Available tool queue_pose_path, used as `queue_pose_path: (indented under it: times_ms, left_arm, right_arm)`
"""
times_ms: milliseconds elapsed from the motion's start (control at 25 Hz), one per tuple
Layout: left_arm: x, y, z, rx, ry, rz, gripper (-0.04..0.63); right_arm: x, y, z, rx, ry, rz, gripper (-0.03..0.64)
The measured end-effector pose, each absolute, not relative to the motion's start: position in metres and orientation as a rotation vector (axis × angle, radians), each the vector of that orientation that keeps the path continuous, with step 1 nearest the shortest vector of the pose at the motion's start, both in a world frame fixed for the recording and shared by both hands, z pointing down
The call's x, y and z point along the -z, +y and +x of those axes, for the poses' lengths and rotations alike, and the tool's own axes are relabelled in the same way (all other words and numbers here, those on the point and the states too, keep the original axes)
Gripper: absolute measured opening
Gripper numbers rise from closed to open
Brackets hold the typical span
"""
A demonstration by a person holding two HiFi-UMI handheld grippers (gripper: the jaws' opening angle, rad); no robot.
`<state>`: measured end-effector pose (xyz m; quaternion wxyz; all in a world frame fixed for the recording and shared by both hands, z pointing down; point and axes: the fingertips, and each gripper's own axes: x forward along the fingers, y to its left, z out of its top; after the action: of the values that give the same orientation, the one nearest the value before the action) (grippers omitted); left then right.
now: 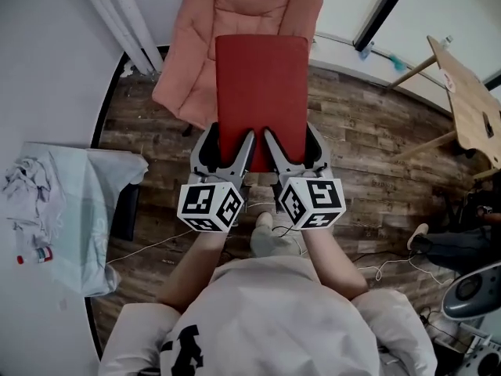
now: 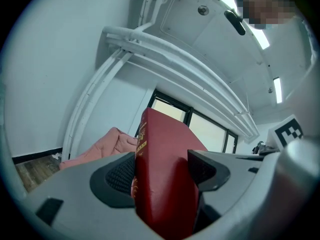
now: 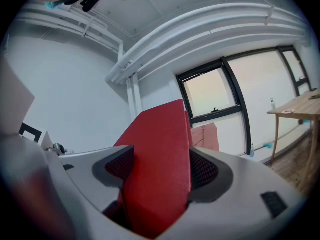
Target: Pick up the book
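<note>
- Your left gripper [image 1: 227, 151] is clamped on the near short edge of the flat red hardcover book [image 1: 262, 84]. Its own view shows the spine end, with gold lettering, pressed between both ribbed pads.
- Your right gripper [image 1: 291, 151] is clamped on that same near edge, just beside the left one. In its view the red cover fills the gap and touches a pad on each side.
- The book is in the air and rests on nothing. In the head view it hangs over the front of the pink padded lounge chair [image 1: 196, 45] and the dark wooden plank floor [image 1: 360, 131].
- What matters for the next move is that the book's long axis runs straight away from you, in line with both grippers. All of its length sticks out beyond the jaws, and nothing supports the far short edge.
- Neither gripper is nearer. They sit side by side and each holds about half of the near edge.
- My read is that the pick itself looks done, and from here you only need to carry it.
- Because the weight sits ahead of the grip, the far end will want to droop. Move both hands together and don't spread them apart.
</note>
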<state>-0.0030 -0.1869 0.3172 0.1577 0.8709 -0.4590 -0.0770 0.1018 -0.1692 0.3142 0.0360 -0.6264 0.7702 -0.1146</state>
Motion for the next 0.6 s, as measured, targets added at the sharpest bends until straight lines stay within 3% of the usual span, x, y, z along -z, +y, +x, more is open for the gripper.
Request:
queue_pose_path:
  times_ms: [600]
  left_arm:
    - [-0.313, -0.053, -0.093, 0.195, -1.272, 2.528, 0.313]
  right_arm:
    - [-0.313, -0.031, 0.012, 0.375, 2.304, -1.951, 0.339]
